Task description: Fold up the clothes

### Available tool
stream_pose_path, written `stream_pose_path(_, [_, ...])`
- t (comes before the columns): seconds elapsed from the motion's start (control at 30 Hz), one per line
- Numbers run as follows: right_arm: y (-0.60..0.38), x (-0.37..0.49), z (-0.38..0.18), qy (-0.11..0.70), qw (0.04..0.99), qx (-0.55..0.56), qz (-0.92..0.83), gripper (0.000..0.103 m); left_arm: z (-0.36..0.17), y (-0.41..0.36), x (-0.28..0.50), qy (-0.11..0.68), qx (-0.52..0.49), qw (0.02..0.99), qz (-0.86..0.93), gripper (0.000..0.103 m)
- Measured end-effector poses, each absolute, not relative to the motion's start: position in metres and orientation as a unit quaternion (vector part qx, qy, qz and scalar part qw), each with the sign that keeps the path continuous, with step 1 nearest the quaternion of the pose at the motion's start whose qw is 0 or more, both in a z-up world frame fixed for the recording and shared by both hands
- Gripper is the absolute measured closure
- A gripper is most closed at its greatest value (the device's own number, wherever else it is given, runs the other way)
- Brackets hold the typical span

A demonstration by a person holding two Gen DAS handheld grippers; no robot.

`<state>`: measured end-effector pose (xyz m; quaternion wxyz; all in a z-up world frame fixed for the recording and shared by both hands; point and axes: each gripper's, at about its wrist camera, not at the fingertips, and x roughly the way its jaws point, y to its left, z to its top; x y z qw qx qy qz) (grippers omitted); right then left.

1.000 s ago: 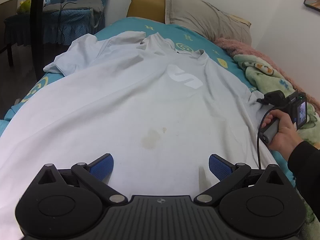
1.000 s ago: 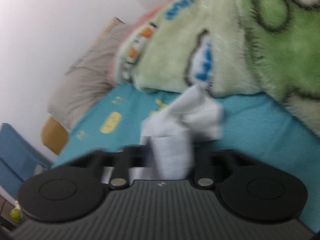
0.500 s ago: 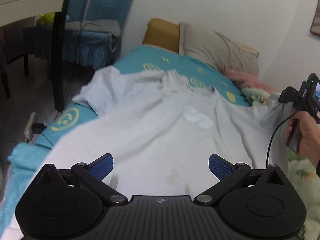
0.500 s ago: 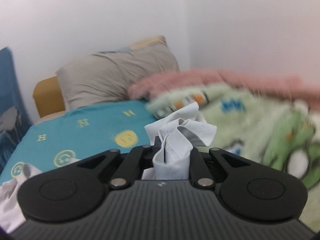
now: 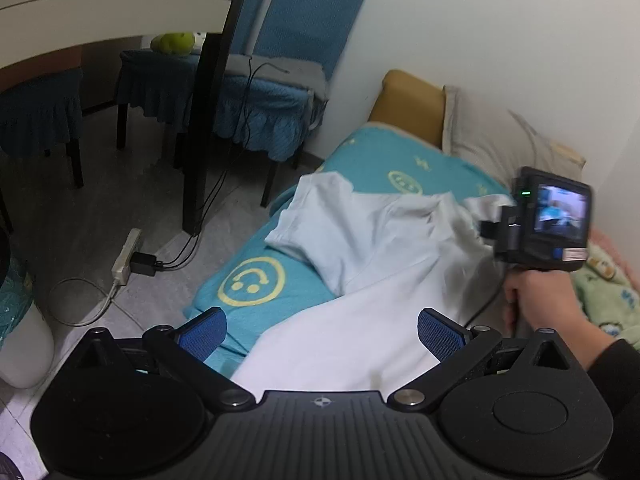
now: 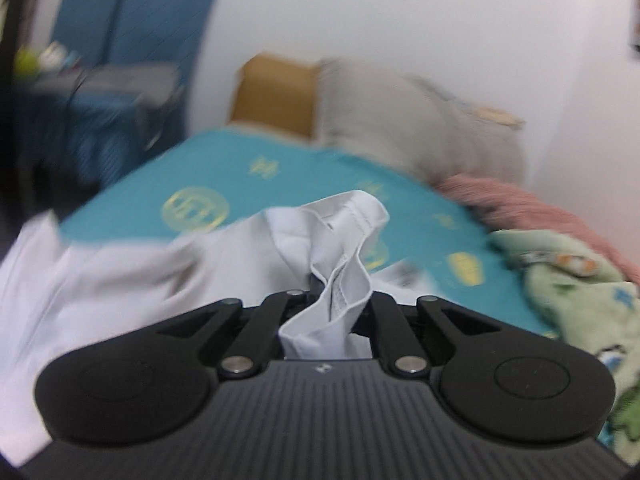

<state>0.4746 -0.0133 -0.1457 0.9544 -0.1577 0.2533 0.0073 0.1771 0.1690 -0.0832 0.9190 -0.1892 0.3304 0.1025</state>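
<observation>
A pale white cotton T-shirt [image 5: 360, 280] lies spread over the bed with the teal smiley-print cover [image 5: 252, 280], one sleeve lying out toward the bed's edge above the grey floor. The right hand-held gripper [image 6: 332, 300] has its fingers pressed together on a bunched sleeve hem, the stitched edge puffing up above them; seen from the left wrist camera, it is raised over the far side of the shirt. The left hand-held gripper [image 5: 320, 326] hovers spread wide above the lower part of the shirt, holding nothing.

The risk, as I see it, lies in that one-sided hold. With only a crumpled wad pinched and the other side free, carrying the sleeve across could drag the whole shirt toward the bed's edge, or lay a crooked, wrinkled fold. The thin fabric might also slip out if pulled sharply. The fluffy green cartoon-print blanket [image 6: 580, 288] nearby could snag the cloth.
</observation>
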Motion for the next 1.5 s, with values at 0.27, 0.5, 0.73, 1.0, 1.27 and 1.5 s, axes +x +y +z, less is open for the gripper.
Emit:
stream_pose_path(0.27, [-0.034, 0.470, -0.158, 0.324, 0.942, -0.052, 0.070, 0.016, -0.109, 0.157, 0.194, 0.367, -0.163, 0.912, 0.084, 0.000])
stream_pose_path(0.5, [-0.088, 0.371, -0.086, 0.305, 0.947, 0.032, 0.092, 0.014, -0.103, 0.131, 0.183, 0.359, -0.123, 0.923, 0.063, 0.000])
stream_pose_path(0.73, [-0.171, 0.213, -0.011, 0.301, 0.950, 0.066, 0.047, 0.014, -0.089, 0.096, 0.153, 0.345, -0.086, 0.933, 0.047, 0.000])
stream_pose_path(1.0, [-0.254, 0.087, 0.015, 0.247, 0.953, 0.162, 0.065, 0.014, -0.083, 0.025, 0.111, 0.335, 0.011, 0.942, 0.016, 0.000])
stream_pose_path(1.27, [-0.324, 0.043, 0.016, 0.144, 0.954, 0.255, -0.059, 0.014, -0.088, -0.070, 0.092, 0.391, 0.013, 0.916, -0.087, 0.017])
stream_pose_path(1.5, [-0.364, 0.015, 0.011, 0.075, 0.947, 0.260, -0.175, 0.014, -0.093, -0.158, 0.086, 0.445, -0.040, 0.872, -0.203, 0.031])
